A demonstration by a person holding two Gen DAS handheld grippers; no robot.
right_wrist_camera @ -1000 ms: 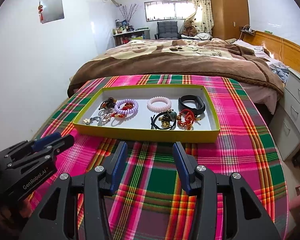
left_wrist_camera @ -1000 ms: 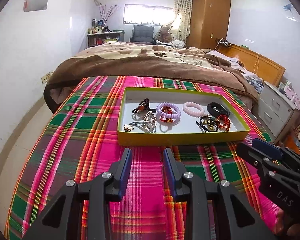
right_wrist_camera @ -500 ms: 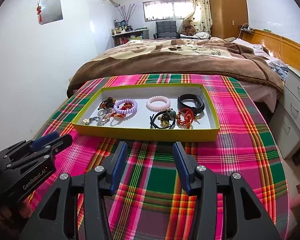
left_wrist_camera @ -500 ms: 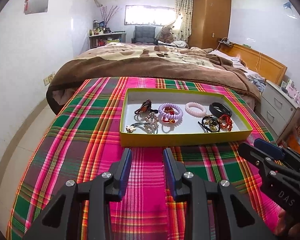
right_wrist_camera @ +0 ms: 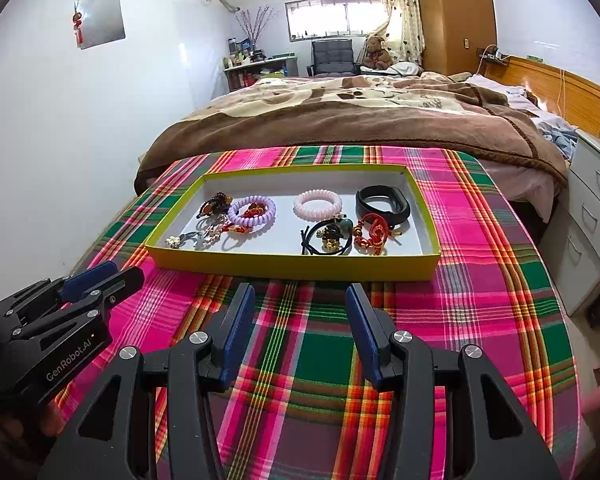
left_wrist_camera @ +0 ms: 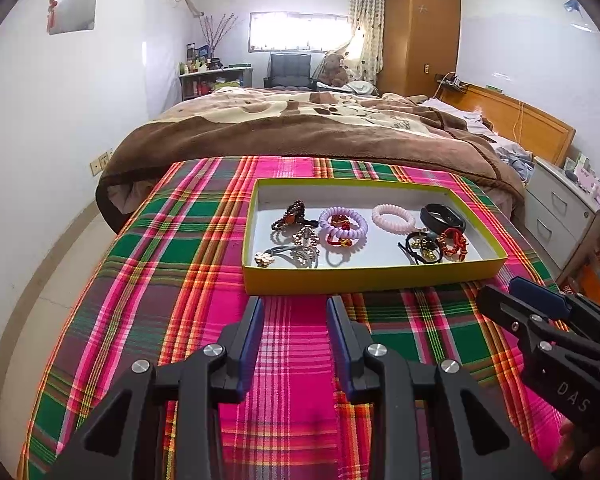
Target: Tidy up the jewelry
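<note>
The right gripper [right_wrist_camera: 300,304] hangs over a plaid cloth [right_wrist_camera: 480,300] with its 2 blue fingers [right_wrist_camera: 240,320] spread apart and nothing between them, just short of a yellow-walled tray [right_wrist_camera: 292,266]. Inside the tray lie a purple coil band [right_wrist_camera: 252,209], a pink coil band [right_wrist_camera: 318,204], a black band [right_wrist_camera: 383,200], a red cord bracelet [right_wrist_camera: 372,232] and other small pieces bunched at its left end. The left gripper [right_wrist_camera: 100,280] shows at the lower left, and behind the cloth is a bed with a brown blanket [right_wrist_camera: 360,120].

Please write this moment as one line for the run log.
left gripper: open, empty | right gripper: open, empty | jewelry: all in yellow tray | phase: approach
</note>
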